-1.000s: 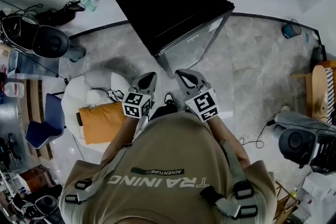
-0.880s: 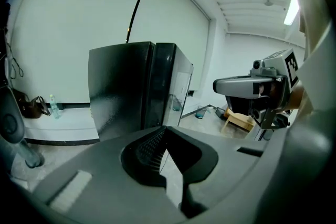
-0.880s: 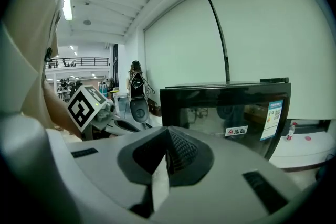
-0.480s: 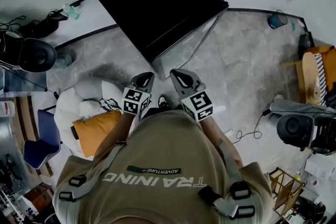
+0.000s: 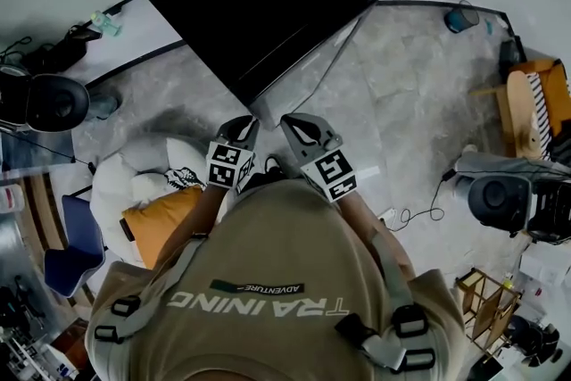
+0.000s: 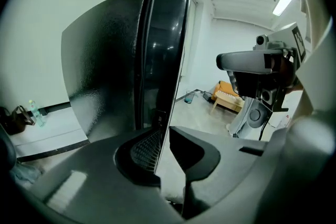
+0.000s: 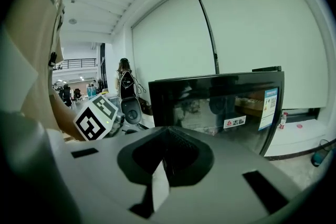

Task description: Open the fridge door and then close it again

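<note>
The black fridge [image 5: 259, 4] stands right ahead of me, its glossy glass door [image 5: 312, 71] facing lower right and lying flush against the body. In the left gripper view I see the fridge [image 6: 105, 71] corner-on, the door edge [image 6: 168, 50] straight ahead. The right gripper view faces the door [image 7: 220, 107] with its stickers. My left gripper [image 5: 239, 131] [image 6: 164, 139] and right gripper [image 5: 297, 126] [image 7: 165, 139] hover side by side just short of the fridge's near corner. Both are shut, hold nothing, and touch nothing.
A white and orange cushion pile [image 5: 147, 192] lies on the floor at my left. A black round stool [image 5: 53, 103] stands beyond it. At the right are a cable [image 5: 419, 214], a black fan-like device [image 5: 504, 201], a wooden chair [image 5: 526, 103] and a blue bucket [image 5: 459, 16].
The fridge has come nearer to both grippers as I step toward it. The grippers keep their pose side by side and stay shut.
</note>
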Demonstrator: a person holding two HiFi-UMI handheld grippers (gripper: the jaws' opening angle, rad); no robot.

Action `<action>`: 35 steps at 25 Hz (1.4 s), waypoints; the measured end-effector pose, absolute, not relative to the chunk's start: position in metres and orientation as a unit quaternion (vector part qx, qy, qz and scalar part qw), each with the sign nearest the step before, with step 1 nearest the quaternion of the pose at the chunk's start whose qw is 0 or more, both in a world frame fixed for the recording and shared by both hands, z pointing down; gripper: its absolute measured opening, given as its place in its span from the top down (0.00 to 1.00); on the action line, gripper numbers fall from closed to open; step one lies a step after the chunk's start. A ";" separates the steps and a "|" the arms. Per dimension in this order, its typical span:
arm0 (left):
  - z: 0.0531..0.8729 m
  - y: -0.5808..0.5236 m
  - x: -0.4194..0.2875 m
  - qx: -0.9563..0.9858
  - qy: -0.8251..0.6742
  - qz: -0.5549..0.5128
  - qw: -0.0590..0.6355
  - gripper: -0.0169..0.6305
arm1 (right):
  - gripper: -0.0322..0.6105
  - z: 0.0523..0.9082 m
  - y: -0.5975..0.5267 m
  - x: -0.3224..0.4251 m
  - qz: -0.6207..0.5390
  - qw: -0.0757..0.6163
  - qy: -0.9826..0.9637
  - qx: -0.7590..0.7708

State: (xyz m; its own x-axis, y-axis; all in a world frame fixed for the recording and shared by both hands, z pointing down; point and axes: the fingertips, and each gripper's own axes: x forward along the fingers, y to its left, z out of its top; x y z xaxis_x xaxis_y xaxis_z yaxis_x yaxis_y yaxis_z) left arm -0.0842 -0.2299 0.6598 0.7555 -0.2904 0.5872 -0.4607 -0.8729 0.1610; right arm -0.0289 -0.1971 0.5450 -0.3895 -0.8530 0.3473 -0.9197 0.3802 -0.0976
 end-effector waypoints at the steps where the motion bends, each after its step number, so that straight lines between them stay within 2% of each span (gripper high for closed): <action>1: 0.658 -0.231 -0.083 0.926 -0.203 0.282 0.149 0.92 | 0.96 0.546 -0.195 -0.029 0.139 0.123 -0.822 0.538; 17: 0.661 -0.237 -0.074 0.925 -0.205 0.283 0.145 0.92 | 0.96 0.546 -0.188 -0.017 0.123 0.136 -0.805 0.563; 25: 0.660 -0.237 -0.073 0.925 -0.212 0.274 0.159 0.92 | 0.96 0.546 -0.184 -0.014 0.133 0.120 -0.805 0.565; 35: 0.661 -0.234 -0.073 0.920 -0.215 0.297 0.139 0.93 | 0.96 0.549 -0.180 -0.015 0.144 0.114 -0.809 0.558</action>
State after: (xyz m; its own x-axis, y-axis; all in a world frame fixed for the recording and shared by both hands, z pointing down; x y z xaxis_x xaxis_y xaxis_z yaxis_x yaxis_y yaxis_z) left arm -0.0733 -0.2341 0.6612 0.7315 -0.3131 0.6058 -0.4778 -0.8691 0.1278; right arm -0.0152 -0.1798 0.5485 -0.3517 -0.8704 0.3446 -0.9358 0.3363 -0.1057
